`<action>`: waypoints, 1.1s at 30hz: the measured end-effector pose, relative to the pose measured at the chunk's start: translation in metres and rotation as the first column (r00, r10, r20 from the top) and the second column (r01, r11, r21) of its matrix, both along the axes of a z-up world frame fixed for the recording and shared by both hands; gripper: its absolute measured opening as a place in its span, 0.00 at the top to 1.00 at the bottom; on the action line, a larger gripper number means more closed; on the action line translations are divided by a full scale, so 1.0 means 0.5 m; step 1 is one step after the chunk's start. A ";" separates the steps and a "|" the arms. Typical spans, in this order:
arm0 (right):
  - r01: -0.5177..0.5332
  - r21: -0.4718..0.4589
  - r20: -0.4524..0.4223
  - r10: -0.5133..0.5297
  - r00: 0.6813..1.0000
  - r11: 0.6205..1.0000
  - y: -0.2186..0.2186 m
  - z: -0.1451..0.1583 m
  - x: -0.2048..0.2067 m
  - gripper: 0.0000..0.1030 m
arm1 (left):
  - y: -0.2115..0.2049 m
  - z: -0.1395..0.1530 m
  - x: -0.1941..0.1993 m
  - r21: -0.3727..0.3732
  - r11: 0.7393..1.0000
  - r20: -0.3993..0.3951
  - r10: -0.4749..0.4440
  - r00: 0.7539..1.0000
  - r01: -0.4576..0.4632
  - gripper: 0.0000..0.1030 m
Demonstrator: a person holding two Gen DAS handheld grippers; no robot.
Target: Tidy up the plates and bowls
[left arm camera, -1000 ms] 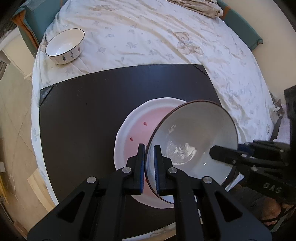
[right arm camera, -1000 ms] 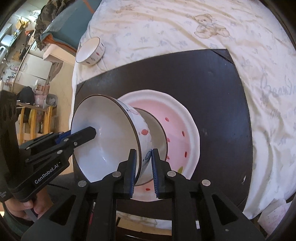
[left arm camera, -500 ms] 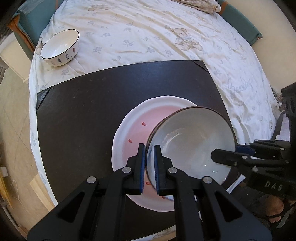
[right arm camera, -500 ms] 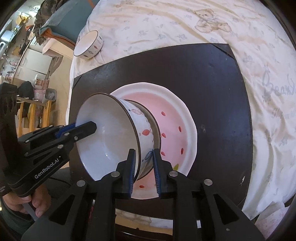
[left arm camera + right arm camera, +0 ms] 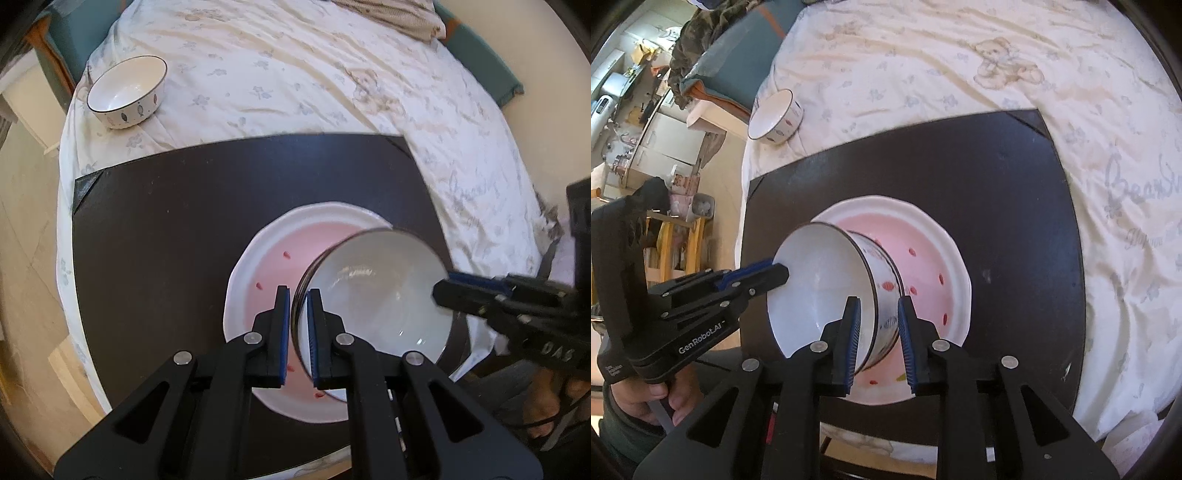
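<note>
A white bowl with a dark rim and red and blue marks on its side sits in a white plate with a pink centre on a black board. My left gripper straddles the bowl's left rim with its jaws slightly apart. My right gripper straddles the near rim with its jaws clearly apart. A second white bowl stands on the bedsheet at the far left.
The black board lies on a bed with a white printed sheet. The bed's edge drops to the floor at the left. Furniture and clutter stand beyond the bed's left side.
The bowl has come down and levelled onto the pink plate. Both grippers' jaws have opened off its rim, the right one wider.
</note>
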State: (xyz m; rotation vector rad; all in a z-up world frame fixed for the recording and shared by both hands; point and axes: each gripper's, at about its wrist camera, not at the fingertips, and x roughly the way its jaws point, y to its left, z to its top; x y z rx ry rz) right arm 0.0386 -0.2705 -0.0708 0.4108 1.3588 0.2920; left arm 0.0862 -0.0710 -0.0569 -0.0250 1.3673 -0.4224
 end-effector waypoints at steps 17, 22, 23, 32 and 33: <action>0.093 0.087 -0.095 -0.084 0.992 0.992 -0.024 -0.049 0.029 0.86 | -0.017 0.011 0.024 -0.037 0.999 0.010 -0.003 1.000 0.004 0.94; 0.097 0.094 -0.097 -0.088 0.991 0.991 -0.028 -0.051 0.027 0.86 | -0.012 0.011 0.023 -0.042 0.999 0.006 0.003 1.000 -0.003 0.93; 0.094 0.086 -0.085 -0.087 0.993 0.992 -0.028 -0.046 0.026 0.86 | -0.009 0.012 0.024 -0.048 0.999 0.006 0.006 1.000 -0.006 0.93; 0.078 0.049 -0.047 -0.075 0.996 0.996 -0.027 -0.028 0.025 0.84 | -0.004 0.008 0.020 -0.027 1.000 0.011 0.004 1.000 -0.004 0.91; 0.077 0.041 -0.049 -0.075 0.996 0.996 -0.026 -0.028 0.025 0.83 | -0.006 0.012 0.018 -0.018 1.000 0.020 0.001 1.000 0.000 0.91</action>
